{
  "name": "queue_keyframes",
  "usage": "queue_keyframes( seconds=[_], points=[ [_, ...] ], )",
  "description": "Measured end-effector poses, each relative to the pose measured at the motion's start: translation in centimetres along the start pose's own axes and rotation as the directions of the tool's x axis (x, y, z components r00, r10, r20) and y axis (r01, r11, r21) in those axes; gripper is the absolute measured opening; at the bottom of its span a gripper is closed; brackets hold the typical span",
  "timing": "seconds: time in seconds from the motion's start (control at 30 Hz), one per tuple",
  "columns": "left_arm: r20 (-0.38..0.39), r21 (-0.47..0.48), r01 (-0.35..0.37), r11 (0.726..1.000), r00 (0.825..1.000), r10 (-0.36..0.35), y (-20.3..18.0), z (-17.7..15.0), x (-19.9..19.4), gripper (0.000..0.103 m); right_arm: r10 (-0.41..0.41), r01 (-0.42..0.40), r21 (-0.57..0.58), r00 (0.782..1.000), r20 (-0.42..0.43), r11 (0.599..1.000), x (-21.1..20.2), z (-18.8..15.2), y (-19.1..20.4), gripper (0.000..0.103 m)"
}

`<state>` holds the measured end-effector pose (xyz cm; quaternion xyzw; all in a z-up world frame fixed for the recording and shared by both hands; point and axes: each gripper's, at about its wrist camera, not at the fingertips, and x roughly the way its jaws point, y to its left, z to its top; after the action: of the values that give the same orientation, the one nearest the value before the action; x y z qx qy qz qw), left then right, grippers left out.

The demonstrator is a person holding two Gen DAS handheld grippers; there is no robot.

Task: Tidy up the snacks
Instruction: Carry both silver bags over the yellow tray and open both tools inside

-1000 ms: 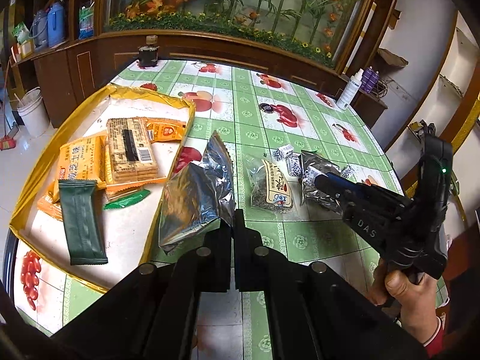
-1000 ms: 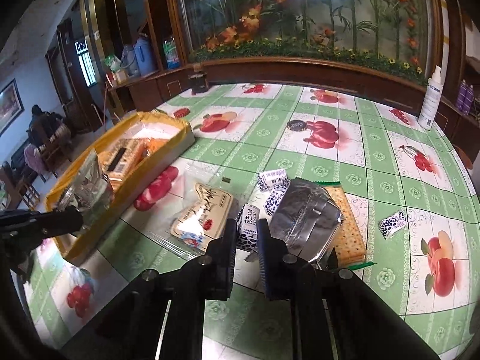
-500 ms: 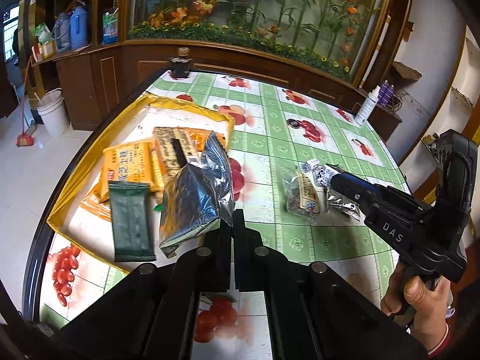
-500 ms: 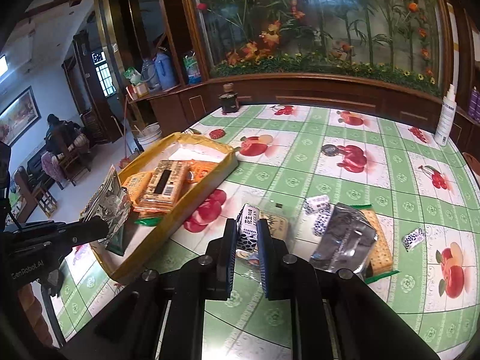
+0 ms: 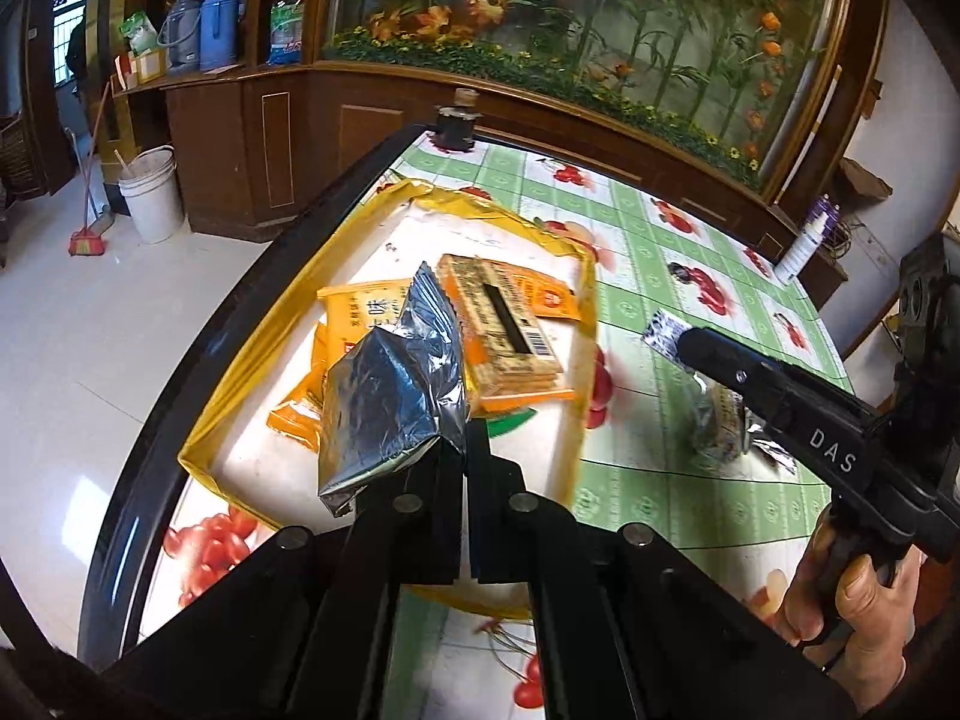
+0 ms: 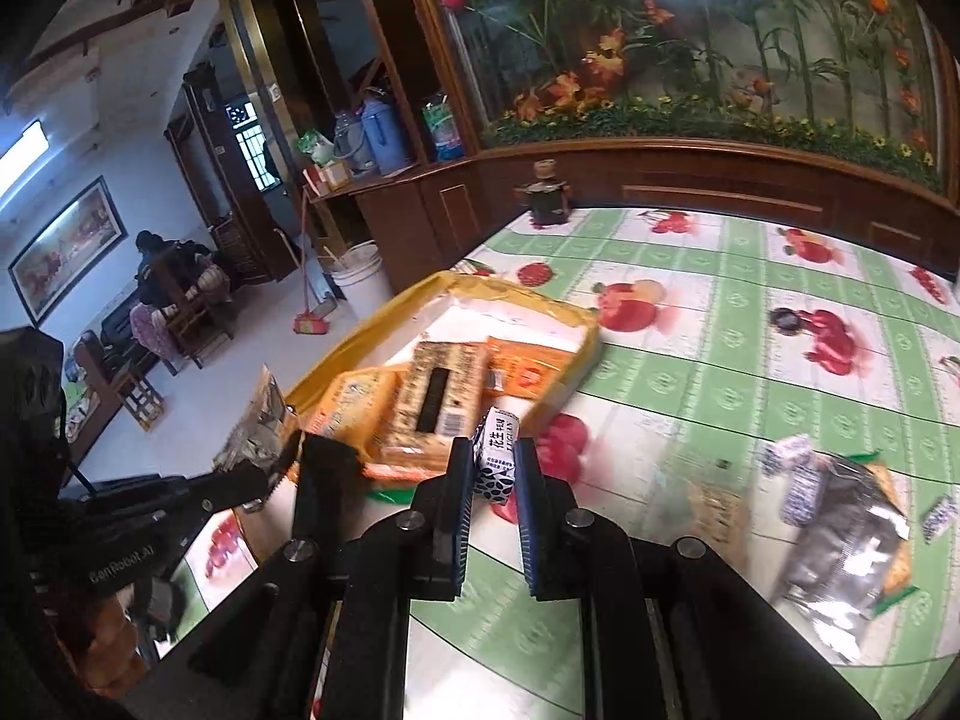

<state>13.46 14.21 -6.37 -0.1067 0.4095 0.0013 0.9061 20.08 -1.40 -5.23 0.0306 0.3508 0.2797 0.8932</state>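
My left gripper [image 5: 465,450] is shut on a silver foil snack bag [image 5: 390,396] and holds it above the near end of the yellow-rimmed tray [image 5: 252,336]. The tray holds orange packets [image 5: 366,309] and a cracker pack with a barcode [image 5: 504,324]. My right gripper [image 6: 489,468] is shut on a small white candy packet with black spots [image 6: 498,456], held above the table beside the tray's [image 6: 564,390] right rim. In the left wrist view the right gripper [image 5: 678,342] shows with the candy at its tip. In the right wrist view the left gripper [image 6: 276,462] shows with the foil bag [image 6: 258,420].
The table has a green checked cloth with fruit prints [image 6: 750,360]. On it to the right lie a silver bag over a cracker pack [image 6: 852,540], small spotted candies [image 6: 798,474] and a clear packet [image 6: 714,504]. A dark jar [image 5: 457,126] stands at the far edge, a spray bottle [image 5: 807,240] at the right.
Both grippers have moved left towards the tray. The foil bag is now over the tray's contents. The candy packet has been lifted from the table and carried up to the tray's right rim.
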Motion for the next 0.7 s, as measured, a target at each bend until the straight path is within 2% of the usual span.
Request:
queue_keyframes(
  seconds=[0.13, 0.33, 0.5, 0.57, 0.6, 0.63, 0.67, 0.7],
  points=[
    [-0.002, 0.026, -0.043, 0.999, 0.999, 0.043, 0.3, 1.0, 1.6, 0.0, 0.011, -0.011, 0.013, 1.0, 0.0, 1.0, 2.8, 1.7, 1.2, 0.014],
    [-0.008, 0.052, -0.108, 0.993, 0.994, 0.108, 0.5, 2.1, 4.0, 0.0, -0.019, 0.02, 0.021, 1.0, -0.013, 1.0, 7.4, 3.7, 1.7, 0.014],
    [0.011, 0.068, -0.154, 0.986, 0.988, 0.153, 0.7, 2.0, 4.4, 0.0, -0.026, 0.027, 0.017, 0.998, -0.052, 1.0, 9.9, 3.7, 1.5, 0.014],
    [0.03, 0.075, -0.176, 0.982, 0.984, 0.174, 0.7, 2.0, 4.2, 0.001, -0.03, 0.03, 0.014, 0.998, -0.055, 0.999, 10.3, 3.6, 1.6, 0.018],
    [0.041, 0.077, -0.198, 0.977, 0.98, 0.195, 0.7, 1.9, 4.0, 0.005, -0.022, 0.024, 0.019, 0.998, -0.058, 1.0, 10.4, 3.5, 1.5, 0.018],
    [0.05, 0.079, -0.226, 0.971, 0.974, 0.222, 0.6, 1.8, 3.9, 0.013, -0.008, 0.01, 0.026, 0.998, -0.063, 1.0, 10.5, 3.5, 1.5, 0.018],
    [0.061, 0.08, -0.244, 0.966, 0.969, 0.24, 0.6, 1.7, 3.7, 0.02, -0.003, 0.005, 0.026, 0.998, -0.065, 1.0, 10.5, 3.4, 1.5, 0.024],
    [0.071, 0.077, -0.256, 0.964, 0.965, 0.251, 0.6, 1.6, 3.5, 0.042, -0.006, 0.007, 0.02, 0.998, -0.063, 1.0, 10.4, 3.3, 1.6, 0.032]
  ],
)
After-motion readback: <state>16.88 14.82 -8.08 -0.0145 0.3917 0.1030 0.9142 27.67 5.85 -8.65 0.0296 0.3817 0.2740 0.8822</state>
